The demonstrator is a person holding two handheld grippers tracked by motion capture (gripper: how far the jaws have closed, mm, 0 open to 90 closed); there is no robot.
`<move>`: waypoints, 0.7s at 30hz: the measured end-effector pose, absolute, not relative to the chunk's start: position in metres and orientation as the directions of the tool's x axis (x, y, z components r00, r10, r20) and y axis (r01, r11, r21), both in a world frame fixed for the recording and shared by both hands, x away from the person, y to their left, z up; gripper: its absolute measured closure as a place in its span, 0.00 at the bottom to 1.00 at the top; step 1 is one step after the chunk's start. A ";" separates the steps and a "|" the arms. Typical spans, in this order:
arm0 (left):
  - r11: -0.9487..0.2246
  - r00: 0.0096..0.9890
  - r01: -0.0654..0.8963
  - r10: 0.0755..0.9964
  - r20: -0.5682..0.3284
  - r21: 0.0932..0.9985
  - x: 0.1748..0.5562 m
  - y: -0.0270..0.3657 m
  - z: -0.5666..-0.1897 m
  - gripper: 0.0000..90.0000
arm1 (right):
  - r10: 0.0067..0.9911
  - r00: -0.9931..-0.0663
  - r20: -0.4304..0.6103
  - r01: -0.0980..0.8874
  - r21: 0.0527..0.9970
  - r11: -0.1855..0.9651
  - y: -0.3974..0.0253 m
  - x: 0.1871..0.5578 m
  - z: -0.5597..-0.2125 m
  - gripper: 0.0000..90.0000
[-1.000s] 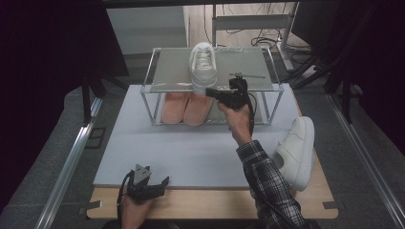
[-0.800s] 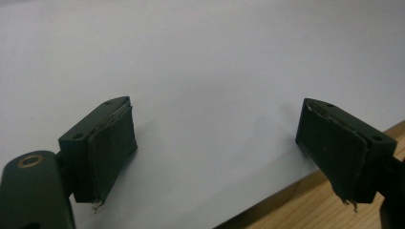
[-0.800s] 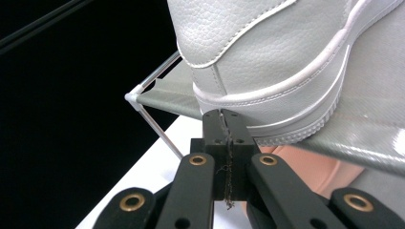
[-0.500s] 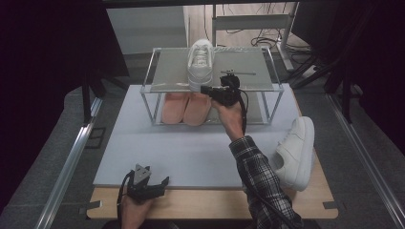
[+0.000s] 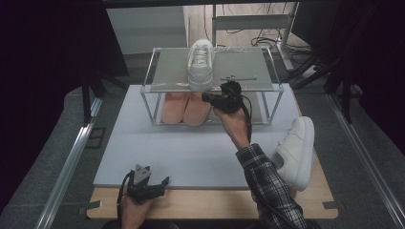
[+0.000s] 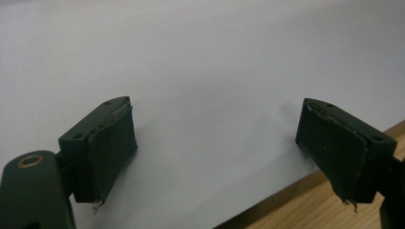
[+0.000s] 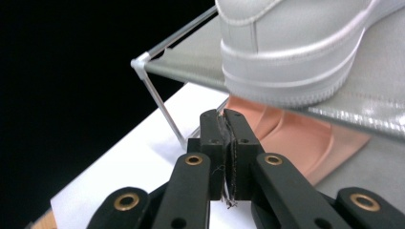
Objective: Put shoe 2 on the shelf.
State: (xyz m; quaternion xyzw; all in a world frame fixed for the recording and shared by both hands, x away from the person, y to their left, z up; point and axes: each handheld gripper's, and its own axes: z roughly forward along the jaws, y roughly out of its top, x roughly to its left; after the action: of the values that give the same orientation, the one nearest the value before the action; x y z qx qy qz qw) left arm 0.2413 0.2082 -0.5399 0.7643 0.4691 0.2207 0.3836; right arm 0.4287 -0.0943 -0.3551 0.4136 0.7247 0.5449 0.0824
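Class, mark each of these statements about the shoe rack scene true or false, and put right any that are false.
1. A white sneaker stands on the rack's top shelf. True.
2. The right gripper has its jaws wide open. False: they are pressed shut with nothing between them, just below the sneaker's heel.
3. A pair of pink shoes sits on the lower level of the rack. True.
4. The left gripper holds the second white sneaker. False: its jaws are open and empty over the white board; that sneaker lies at the table's right edge.
5. Both white sneakers are on the rack. False: only one is.
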 end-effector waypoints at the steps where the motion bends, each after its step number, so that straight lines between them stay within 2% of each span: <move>1: -0.265 0.463 0.547 0.886 -0.023 0.794 0.241 0.208 -0.540 0.15 | 0.690 -0.646 0.326 0.509 0.858 0.071 -0.095 0.427 -0.356 0.97; 21: -0.268 0.463 0.549 0.886 -0.022 0.792 0.241 0.208 -0.540 0.15 | 0.719 -0.663 0.209 0.489 0.848 0.204 -0.116 0.391 -0.378 0.88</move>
State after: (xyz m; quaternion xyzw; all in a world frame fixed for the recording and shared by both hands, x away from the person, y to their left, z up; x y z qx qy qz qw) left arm 0.2411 0.2083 -0.5398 0.7651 0.4689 0.2201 0.3824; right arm 0.3913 -0.1160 -0.3782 0.3936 0.7671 0.4929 0.1169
